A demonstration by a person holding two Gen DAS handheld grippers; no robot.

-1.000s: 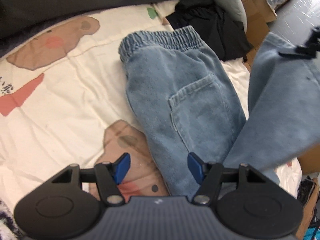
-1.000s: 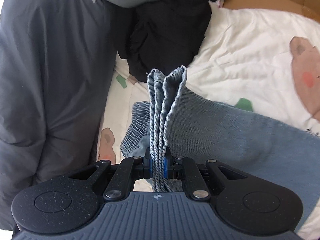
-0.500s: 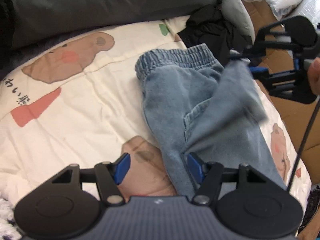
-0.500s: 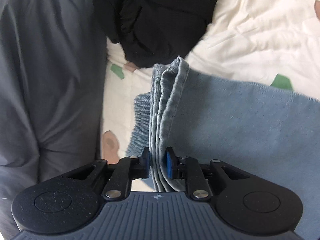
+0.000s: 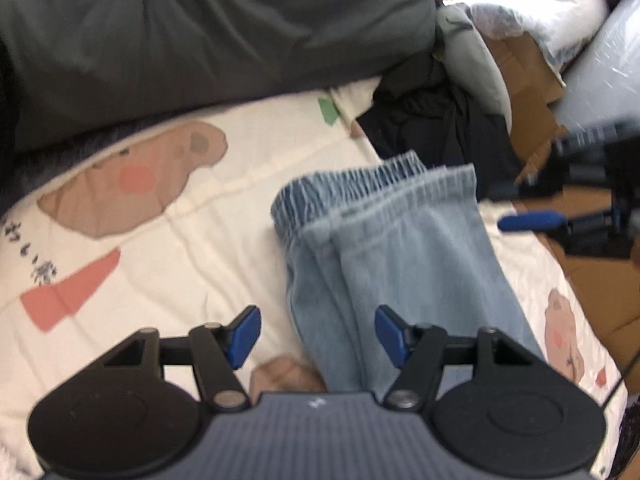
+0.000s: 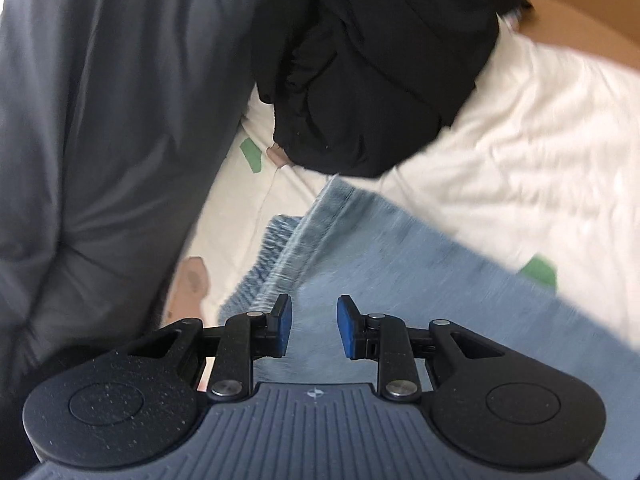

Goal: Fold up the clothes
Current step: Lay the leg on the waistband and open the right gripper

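Light blue jeans [image 5: 400, 256] lie folded in half on the cream printed bedsheet [image 5: 168, 248], the leg hems resting near the elastic waistband [image 5: 344, 188]. My left gripper [image 5: 316, 334] is open just above the fold end, holding nothing. My right gripper [image 6: 313, 326] is open over the denim [image 6: 400, 300] with nothing between its fingers. In the left wrist view the right gripper [image 5: 560, 216] shows blurred at the right, off the jeans' hem edge.
A dark grey duvet [image 5: 200, 40] covers the far side of the bed. A black garment [image 6: 380, 80] and a grey-green one [image 5: 472, 52] are piled beyond the waistband. Cardboard boxes [image 5: 532, 92] and plastic-wrapped bundles [image 5: 560, 12] stand past the bed edge.
The right gripper carried the leg hems over onto the waistband, opened and let go of them. The denim now lies flat. The left gripper stayed open and shifted slightly.
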